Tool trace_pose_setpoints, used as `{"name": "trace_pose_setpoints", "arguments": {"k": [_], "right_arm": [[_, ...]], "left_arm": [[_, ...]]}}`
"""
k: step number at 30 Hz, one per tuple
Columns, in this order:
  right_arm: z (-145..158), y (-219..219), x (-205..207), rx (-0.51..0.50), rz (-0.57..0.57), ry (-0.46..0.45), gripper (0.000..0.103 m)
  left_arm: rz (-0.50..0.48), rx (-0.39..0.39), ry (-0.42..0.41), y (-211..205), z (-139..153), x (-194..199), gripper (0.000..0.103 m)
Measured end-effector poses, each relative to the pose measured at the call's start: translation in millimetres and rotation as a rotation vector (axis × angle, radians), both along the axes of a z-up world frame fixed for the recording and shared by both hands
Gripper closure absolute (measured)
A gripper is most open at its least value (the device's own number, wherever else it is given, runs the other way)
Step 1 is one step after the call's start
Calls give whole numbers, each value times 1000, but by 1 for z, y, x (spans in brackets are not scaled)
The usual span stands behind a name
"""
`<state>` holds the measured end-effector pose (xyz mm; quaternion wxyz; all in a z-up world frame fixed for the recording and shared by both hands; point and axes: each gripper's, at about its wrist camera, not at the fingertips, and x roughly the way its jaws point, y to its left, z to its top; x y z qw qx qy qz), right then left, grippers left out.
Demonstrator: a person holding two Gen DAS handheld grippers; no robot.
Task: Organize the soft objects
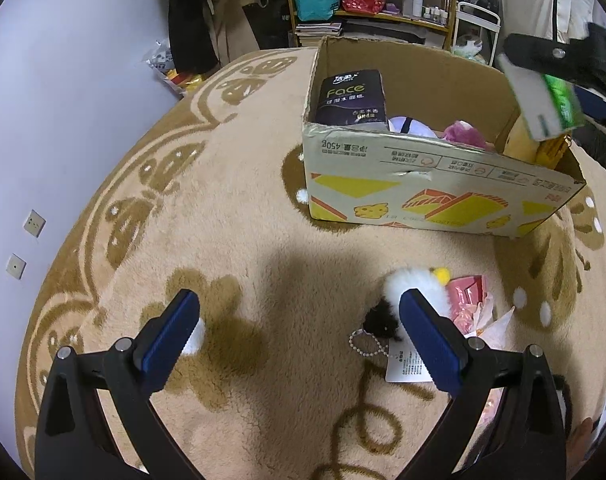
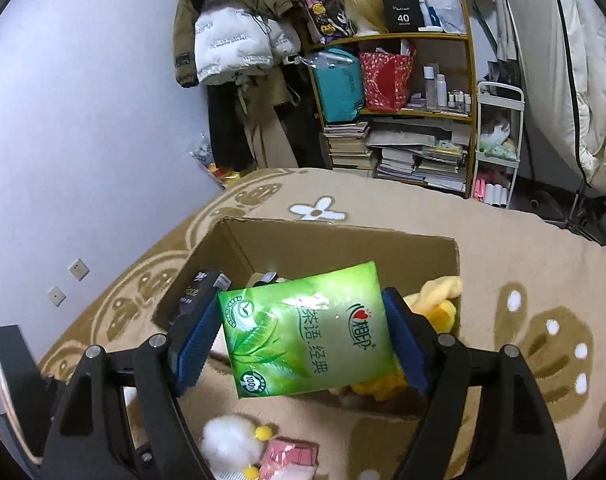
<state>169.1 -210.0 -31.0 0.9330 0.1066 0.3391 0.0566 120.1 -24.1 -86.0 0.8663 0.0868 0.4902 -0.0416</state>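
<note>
From the left wrist, we see our left gripper (image 1: 299, 320) spread wide and holding nothing, low over the beige patterned blanket (image 1: 231, 208). Just ahead lies a white plush keychain (image 1: 399, 284) with a yellow tip, a bead chain and a printed tag, touching the right finger's edge; a pink wrapped packet (image 1: 469, 296) lies beside it. Beyond stands the cardboard box (image 1: 423, 184), printed upside down with "450g" and yellow cartoon graphics. Inside it stands a dark tissue pack (image 1: 353, 98) reading "Face", with a pink soft item (image 1: 463, 132) and a yellow plush (image 1: 521, 140) near the right wall. Over the box's right corner we see the right gripper (image 1: 543, 80) carrying its green pack.

From the right wrist, our right gripper (image 2: 303, 332) is clamped on a green tissue pack (image 2: 307, 328), held tilted above the box's open top (image 2: 343, 236). Its Chinese lettering includes "茶语 经典" and a "100%" roundel. The yellow plush (image 2: 439, 304) sits against the box's right side. On the shelf behind, a black bag (image 2: 402, 14) shows "40".

We judge the sorting partly done: several soft things are boxed, the green pack awaits release, and the white plush (image 2: 227, 444) and pink packet (image 2: 291, 456) remain outside.
</note>
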Motion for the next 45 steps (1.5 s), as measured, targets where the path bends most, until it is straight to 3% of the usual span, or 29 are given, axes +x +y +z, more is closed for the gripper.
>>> {"name": "trace_pose_setpoints", "arguments": {"k": [5, 9, 23, 29, 45], "right_arm": [[-5, -1, 3, -5, 8, 20, 18], [-5, -7, 0, -3, -8, 15, 5], [-20, -31, -54, -29, -84, 88, 3], [-43, -32, -79, 17, -88, 144, 3], [-112, 14, -94, 13, 42, 323, 7]], "left_arm": [[3, -8, 0, 1, -2, 1, 4], [-1, -23, 2, -1, -4, 3, 4], [-32, -47, 54, -6, -12, 10, 4], [-37, -95, 86, -5, -16, 17, 4], [-90, -66, 134, -24, -31, 29, 4]]}}
